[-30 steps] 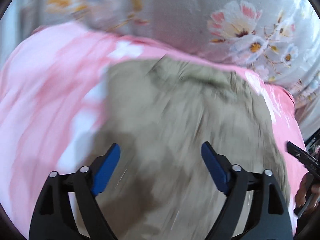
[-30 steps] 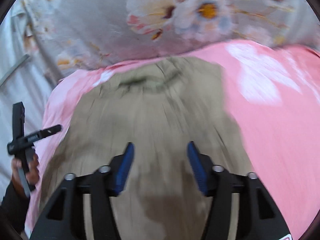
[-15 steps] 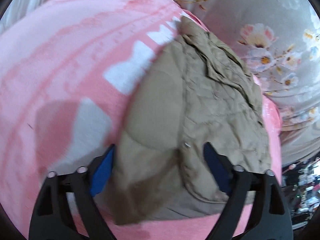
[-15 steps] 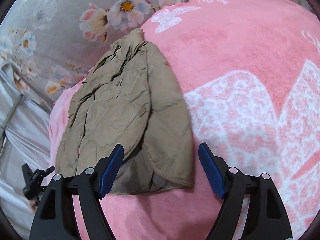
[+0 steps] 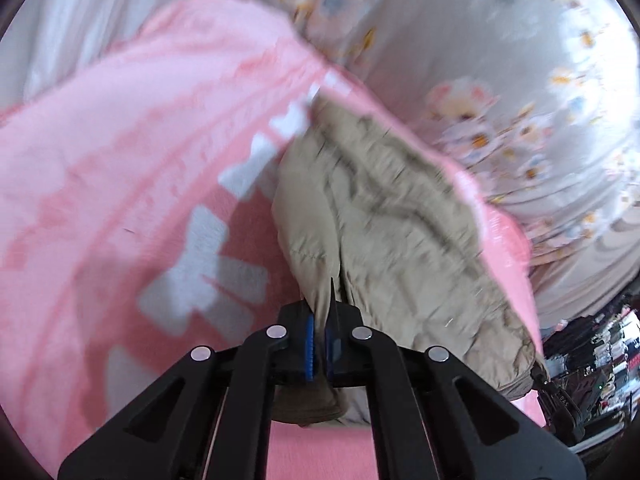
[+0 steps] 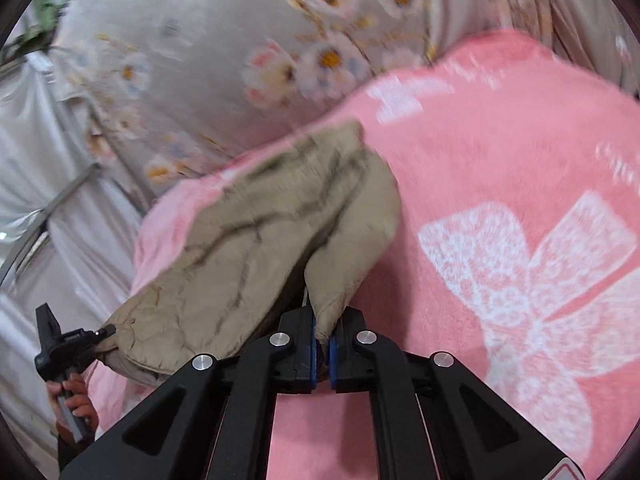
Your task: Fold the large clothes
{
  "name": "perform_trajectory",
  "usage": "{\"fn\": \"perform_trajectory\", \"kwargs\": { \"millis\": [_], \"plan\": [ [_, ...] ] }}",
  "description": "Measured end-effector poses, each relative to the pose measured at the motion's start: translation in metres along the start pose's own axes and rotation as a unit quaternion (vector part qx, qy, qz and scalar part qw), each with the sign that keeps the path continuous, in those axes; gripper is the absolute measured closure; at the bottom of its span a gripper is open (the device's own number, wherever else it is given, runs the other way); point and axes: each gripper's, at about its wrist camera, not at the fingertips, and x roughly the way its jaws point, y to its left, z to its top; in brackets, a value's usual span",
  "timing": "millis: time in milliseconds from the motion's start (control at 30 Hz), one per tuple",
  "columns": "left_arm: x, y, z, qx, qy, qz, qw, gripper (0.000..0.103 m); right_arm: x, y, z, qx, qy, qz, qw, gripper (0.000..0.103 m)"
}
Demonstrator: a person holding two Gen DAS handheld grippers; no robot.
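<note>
- While both claws are clamped together on its near hem, the beige quilted jacket point(image 5: 384, 216) lies on a pink blanket point(image 5: 120, 152).
- Left gripper point(image 5: 319, 340) pinches one corner.
- Right gripper point(image 6: 322, 346) pinches the other.
- Floral grey bedding point(image 6: 224, 60) lies beyond.

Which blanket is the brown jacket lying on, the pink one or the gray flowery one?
The pink blanket with white bows. The tan jacket lies wholly on it; the gray flowered cover lies beyond the pink edge, with nothing on it.

Jacket point(image 5: 392, 216) on blanket point(image 5: 120, 152), sheet point(image 5: 500, 40) behind.
</note>
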Motion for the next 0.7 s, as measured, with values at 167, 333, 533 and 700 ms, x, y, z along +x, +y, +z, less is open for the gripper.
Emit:
{"fn": "perform_trajectory", "kwargs": {
  "millis": [167,333,533,700],
  "plan": [
    [-0.106,-0.019,-0.004,0.024,-0.071,-0.040,0.9964,0.101,-0.101,0.039,0.012,-0.052,-0.101,0.033,0.993,0.100],
    [-0.129,-0.048,0.024,0.052,-0.111,-0.028,0.9921,0.100,-0.117,0.050,0.051,-0.054,-0.145,0.049,0.987,0.100],
    [-0.051,-0.068,0.066,0.065,-0.094,0.061,0.9915,0.099,-0.023,0.029,0.097,-0.008,-0.122,0.017,0.992,0.100],
    [0.029,-0.070,0.098,0.063,-0.083,0.116,0.9878,0.099,0.052,0.013,0.113,0.006,-0.106,-0.004,0.994,0.100]
  ]
}}
